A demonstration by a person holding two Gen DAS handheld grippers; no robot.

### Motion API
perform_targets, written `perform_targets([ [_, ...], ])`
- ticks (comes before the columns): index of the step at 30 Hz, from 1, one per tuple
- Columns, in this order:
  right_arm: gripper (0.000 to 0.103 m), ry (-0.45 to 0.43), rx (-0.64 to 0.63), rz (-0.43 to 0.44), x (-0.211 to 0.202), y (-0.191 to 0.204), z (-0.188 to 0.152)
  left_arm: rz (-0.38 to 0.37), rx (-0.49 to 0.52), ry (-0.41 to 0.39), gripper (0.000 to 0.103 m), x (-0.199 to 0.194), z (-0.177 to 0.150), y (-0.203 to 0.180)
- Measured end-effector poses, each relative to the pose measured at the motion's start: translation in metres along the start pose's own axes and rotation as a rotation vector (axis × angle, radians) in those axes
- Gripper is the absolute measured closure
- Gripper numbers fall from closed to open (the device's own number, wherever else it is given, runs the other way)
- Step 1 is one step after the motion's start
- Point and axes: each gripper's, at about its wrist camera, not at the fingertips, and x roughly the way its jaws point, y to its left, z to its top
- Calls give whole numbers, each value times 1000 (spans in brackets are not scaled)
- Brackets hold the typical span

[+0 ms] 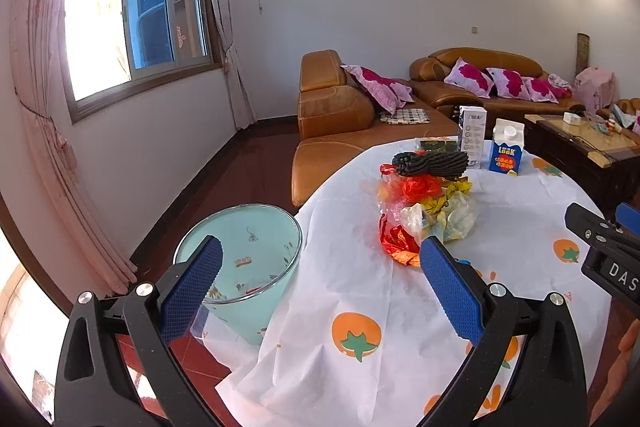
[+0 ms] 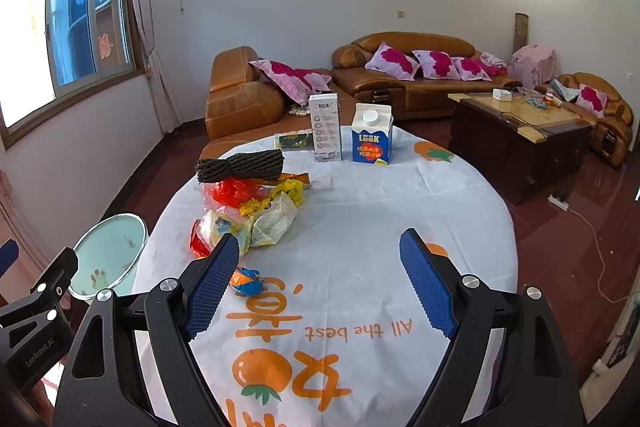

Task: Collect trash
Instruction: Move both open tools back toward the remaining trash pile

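We see a heap of crumpled wrappers and plastic bags (image 2: pixel 248 215), red, yellow and clear, lying on the left half of a round table (image 2: pixel 460 211) covered in a white cloth printed with orange fruit. A small blue and orange wrapper (image 2: pixel 246 281) lies apart from the heap, nearer to us. A dark rolled bundle (image 2: pixel 240 165) rests at the far end of the heap. Beyond it stand a white box (image 2: pixel 326 129) and a blue and white carton (image 2: pixel 372 135), side by side.

A pale green bin (image 1: pixel 244 259) stands on the floor just beside the table's left edge.

Our left gripper (image 1: pixel 320 267) is held level above the table edge, jaws spread wide and empty, one finger over the bin, the other by the heap. Our right gripper (image 2: pixel 320 283) hovers over the cloth, likewise wide apart and holding nothing, its left finger close beside the small wrapper.
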Motion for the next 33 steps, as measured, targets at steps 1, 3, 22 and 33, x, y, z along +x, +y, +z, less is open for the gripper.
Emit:
perform_targets([
  [1, 21, -2, 1, -3, -1, -2, -1, 2, 0, 4, 6, -1, 0, -1],
  [3, 21, 0, 7, -5, -2, -5, -2, 3, 0, 5, 6, -2, -1, -3],
  [22, 21, 13, 10, -13, -11, -14, -7, 13, 36, 5, 6, -9, 1, -18],
  [33, 21, 13, 36, -50, -13, -34, -9, -11, 100, 16, 6, -2, 1, -43],
])
